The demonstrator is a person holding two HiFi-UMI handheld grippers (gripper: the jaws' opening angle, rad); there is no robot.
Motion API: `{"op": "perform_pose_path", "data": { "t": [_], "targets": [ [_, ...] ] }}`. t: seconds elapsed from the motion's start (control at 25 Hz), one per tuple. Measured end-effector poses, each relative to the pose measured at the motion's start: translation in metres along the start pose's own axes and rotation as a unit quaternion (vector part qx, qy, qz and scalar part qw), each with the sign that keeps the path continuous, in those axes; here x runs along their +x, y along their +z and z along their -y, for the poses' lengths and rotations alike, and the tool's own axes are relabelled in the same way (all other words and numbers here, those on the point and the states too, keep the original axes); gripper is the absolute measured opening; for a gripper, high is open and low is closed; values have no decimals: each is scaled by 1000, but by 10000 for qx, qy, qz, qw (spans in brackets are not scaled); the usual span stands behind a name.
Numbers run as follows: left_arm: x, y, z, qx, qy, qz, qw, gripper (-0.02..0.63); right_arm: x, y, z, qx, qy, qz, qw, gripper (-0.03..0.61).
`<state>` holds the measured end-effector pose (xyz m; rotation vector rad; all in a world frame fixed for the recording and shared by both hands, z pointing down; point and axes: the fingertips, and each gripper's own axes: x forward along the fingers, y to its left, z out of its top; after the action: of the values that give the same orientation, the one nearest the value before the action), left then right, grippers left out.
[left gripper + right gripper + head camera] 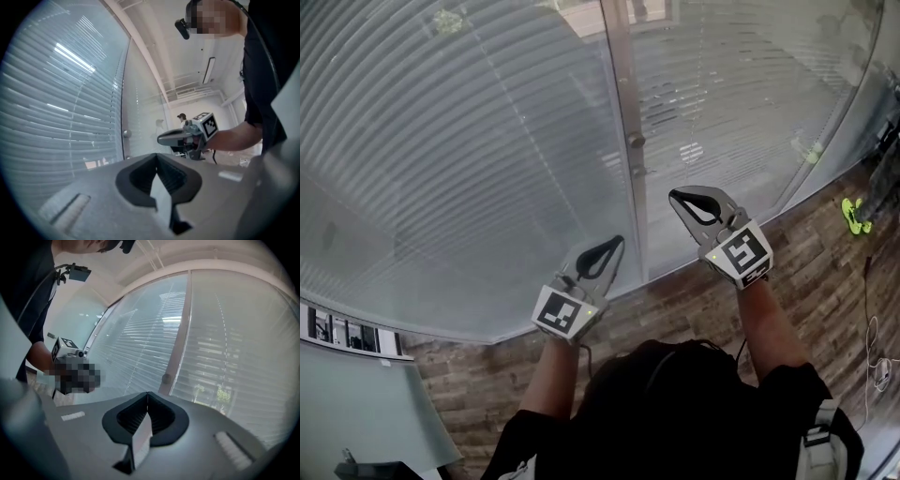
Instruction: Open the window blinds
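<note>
The pale grey horizontal-slat window blinds point(469, 150) fill the wall ahead of the person in two panels, a broad one on the left and a narrower one on the right. A light vertical frame post point(617, 94) divides the panels and carries a small round metal knob point(635, 141). The left panel's slats lie close over one another and read as one even, striped grey sheet, with thin cords running down across them. In the right gripper view the right panel lets a little more through, with brighter bands and a hint of green foliage between its slats. Both panels hang down to the brown, plank-patterned floor point(694, 300).

The left gripper point(619, 241), grey with dark ribbed pads and a black-and-white marker cube at its back, points towards the lower part of the left panel, just beside the post. Its own view shows its jaws pressed together at the tips with nothing between them. The right gripper point(674, 195), of the same build, is held a little higher and points at the foot of the right panel, close to the post. Its jaws are likewise closed tip to tip and empty. Neither gripper touches the slats, the cords or the knob. The two grippers are near each other, one on either side of the post.
</note>
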<state>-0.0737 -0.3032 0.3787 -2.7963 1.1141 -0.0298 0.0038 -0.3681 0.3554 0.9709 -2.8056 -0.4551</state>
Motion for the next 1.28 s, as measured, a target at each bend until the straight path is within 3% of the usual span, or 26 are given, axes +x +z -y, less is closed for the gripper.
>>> {"op": "perform_pose_path", "data": {
  "t": [0.2, 0.36, 0.64, 0.84, 1.12, 1.28],
  "targets": [
    [1, -1, 4, -29, -121, 61, 9999, 5, 11, 6, 12, -618, -230, -264, 9975, 32],
    [-2, -2, 8, -67, -153, 92, 9998, 4, 23, 11, 16, -1351, -311, -577, 9887, 51],
    [-4, -12, 14, -53, -227, 198, 9995, 5, 52, 23, 26, -2695, -447, -1116, 9555, 107],
    [-10, -17, 17, -192, -189, 223, 9994, 5, 69, 25, 31, -3498, -543, -1414, 9245, 151],
    [-23, -21, 8, -116, -35, 216, 9997, 5, 93, 20, 33, -4167, -618, -1768, 8896, 178],
    [-27, -21, 6, -205, 13, 236, 9995, 3, 100, 18, 36, -4326, -704, -1904, 8784, 183]
  ]
}}
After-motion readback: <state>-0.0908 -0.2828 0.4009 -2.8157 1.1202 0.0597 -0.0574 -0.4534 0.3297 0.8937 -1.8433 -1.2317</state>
